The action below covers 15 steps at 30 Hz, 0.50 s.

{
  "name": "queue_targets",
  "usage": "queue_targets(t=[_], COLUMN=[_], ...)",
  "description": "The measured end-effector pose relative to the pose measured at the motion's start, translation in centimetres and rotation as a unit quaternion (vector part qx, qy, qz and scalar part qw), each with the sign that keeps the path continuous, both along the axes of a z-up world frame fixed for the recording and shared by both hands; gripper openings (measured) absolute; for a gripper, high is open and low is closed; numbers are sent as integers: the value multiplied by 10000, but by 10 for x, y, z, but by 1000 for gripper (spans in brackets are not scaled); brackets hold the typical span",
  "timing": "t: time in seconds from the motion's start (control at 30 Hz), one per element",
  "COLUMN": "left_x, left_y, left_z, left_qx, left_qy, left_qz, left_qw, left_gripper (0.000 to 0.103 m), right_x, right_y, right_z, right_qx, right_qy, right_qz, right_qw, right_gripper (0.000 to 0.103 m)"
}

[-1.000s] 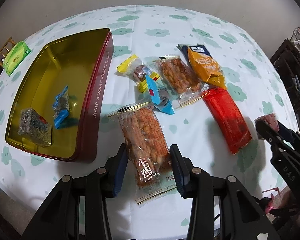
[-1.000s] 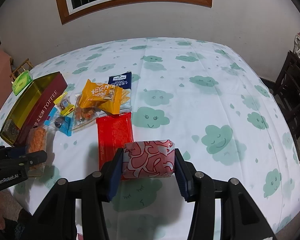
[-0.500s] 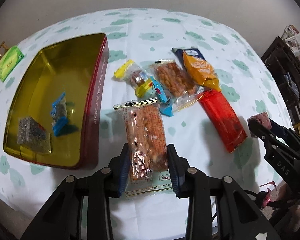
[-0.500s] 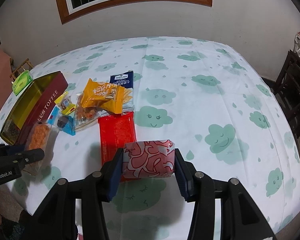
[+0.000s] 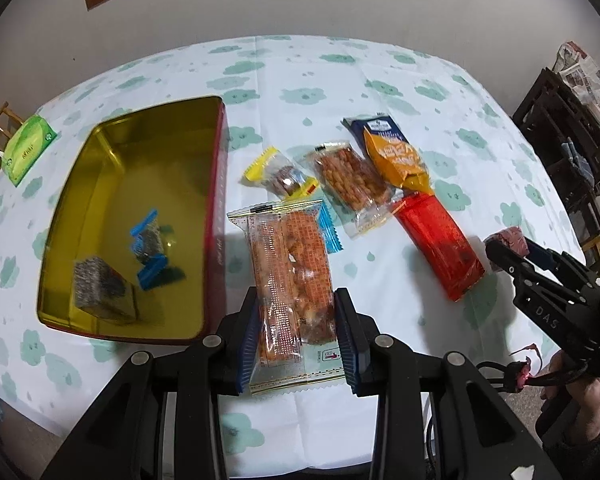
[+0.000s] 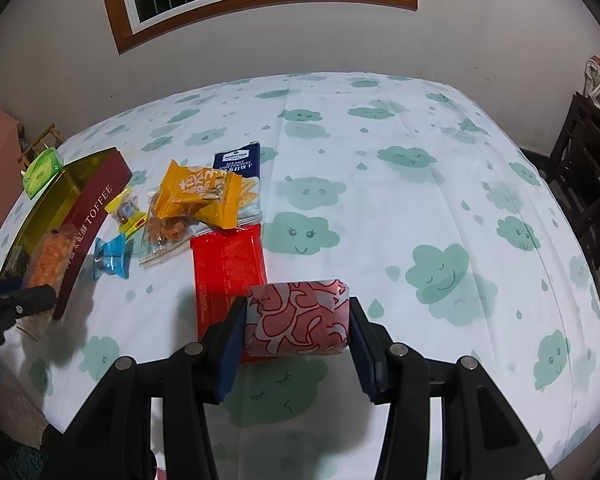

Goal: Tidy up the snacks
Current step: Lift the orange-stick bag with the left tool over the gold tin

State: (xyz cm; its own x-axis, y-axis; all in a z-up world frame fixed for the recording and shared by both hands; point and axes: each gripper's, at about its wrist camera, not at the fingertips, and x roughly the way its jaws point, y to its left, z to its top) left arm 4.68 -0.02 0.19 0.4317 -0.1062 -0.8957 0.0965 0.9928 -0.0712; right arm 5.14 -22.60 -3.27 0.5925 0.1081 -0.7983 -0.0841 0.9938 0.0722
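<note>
The tin (image 5: 216, 216), marked "TOFFEE" on its red wall, is already holding 2 snacks. 6 packets are still lying on the tablecloth (image 6: 380, 160) beside it; the navy packet (image 6: 236, 160) is bearing small print that cannot be read. The clear orange-snack packet (image 5: 292, 276) is being clamped by the left gripper (image 5: 298, 344) near the tin. The pink patterned packet (image 6: 296, 320) is being gripped by the right gripper (image 6: 296, 344) over the red packet (image 6: 228, 264).

The blue candy (image 5: 327, 229) lies half under the cracker pack (image 5: 292, 276) (tin (image 5: 216, 216) lettering blurred).
</note>
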Motion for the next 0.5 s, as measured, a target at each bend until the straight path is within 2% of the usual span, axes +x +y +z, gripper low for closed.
queue_targets(t=[0.27, 0.5], left_x=[10, 23], left_y=[37, 85], left_z=[23, 25], left_qx=[135, 395], left_qy=[-329, -388], left_qz=[288, 644], left_qw=[9990, 9964], left_gripper=[32, 32], right_x=[-1, -1], right_y=[3, 5], right_z=[5, 8], right_qx=[-56, -100], right_qy=[-58, -73], right_qz=[-7, -40], right_qw=[10000, 9999], right_gripper=[48, 48])
